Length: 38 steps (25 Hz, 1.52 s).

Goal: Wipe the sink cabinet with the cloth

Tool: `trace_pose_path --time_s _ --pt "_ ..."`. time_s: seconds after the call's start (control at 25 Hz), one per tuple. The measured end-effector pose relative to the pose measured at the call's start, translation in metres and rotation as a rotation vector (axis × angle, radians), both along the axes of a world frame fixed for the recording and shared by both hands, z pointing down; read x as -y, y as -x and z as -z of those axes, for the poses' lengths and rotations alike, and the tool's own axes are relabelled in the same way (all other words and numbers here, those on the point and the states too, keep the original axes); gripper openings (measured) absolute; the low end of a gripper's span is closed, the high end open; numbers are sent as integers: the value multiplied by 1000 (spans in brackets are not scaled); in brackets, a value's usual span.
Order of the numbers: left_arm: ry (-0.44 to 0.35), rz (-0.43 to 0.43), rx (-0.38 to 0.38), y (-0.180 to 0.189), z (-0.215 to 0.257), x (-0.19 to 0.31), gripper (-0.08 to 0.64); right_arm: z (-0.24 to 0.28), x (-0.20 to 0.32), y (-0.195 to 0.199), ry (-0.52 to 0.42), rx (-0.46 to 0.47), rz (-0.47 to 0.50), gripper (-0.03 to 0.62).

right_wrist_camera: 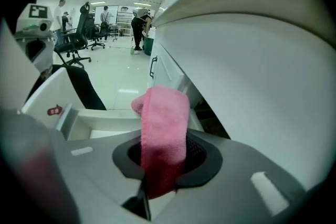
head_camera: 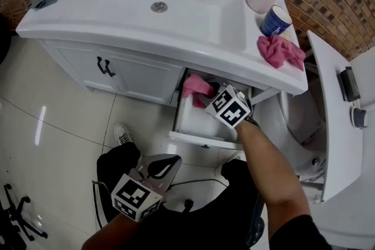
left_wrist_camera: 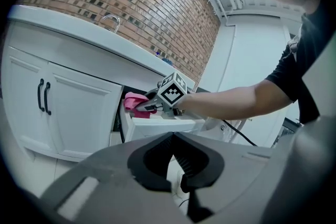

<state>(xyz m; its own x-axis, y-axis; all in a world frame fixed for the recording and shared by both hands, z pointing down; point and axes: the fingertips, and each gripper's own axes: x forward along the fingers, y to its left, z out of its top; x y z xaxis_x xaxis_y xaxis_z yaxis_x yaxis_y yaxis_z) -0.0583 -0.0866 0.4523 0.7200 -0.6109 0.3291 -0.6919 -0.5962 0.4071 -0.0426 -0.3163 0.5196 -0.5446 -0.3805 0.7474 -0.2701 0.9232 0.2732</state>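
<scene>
Two claws. Right claw (right_wrist_camera: 157, 168) is clamped tight on the pink cloth (right_wrist_camera: 164, 118), which sticks up ahead of the jaws, over the open drawer (head_camera: 196, 129) of the sink cabinet (head_camera: 132, 73). Left claw (left_wrist_camera: 176, 173) has jaws together, nothing in it, held low, well back from the drawer. Head view only: second pink cloth (head_camera: 281, 51) on the sink surface (head_camera: 234, 55), beside a blue cup (head_camera: 275, 20). Right gripper view only: office chairs (right_wrist_camera: 79, 39) far beyond the claw.

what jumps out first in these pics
The right gripper is shut on a pink cloth over the open drawer. A second pink cloth lies crumpled beside the blue cup, up on the right. The left gripper hangs low, shut and empty.
</scene>
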Motion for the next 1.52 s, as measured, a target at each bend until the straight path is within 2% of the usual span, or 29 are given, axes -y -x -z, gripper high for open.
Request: trace_pose_path --time_s 0.32,1.12,1.52 --pt "-4 -4 -1 -2 1 3 5 -19 11 -11 26 -34 -45 94" --pt "-2 -44 2 -23 0 -1 5 -33 20 -129 38 -215 -206 94" --pt "-12 -40 7 -22 5 -4 5 -36 22 -156 18 -258 -230 94"
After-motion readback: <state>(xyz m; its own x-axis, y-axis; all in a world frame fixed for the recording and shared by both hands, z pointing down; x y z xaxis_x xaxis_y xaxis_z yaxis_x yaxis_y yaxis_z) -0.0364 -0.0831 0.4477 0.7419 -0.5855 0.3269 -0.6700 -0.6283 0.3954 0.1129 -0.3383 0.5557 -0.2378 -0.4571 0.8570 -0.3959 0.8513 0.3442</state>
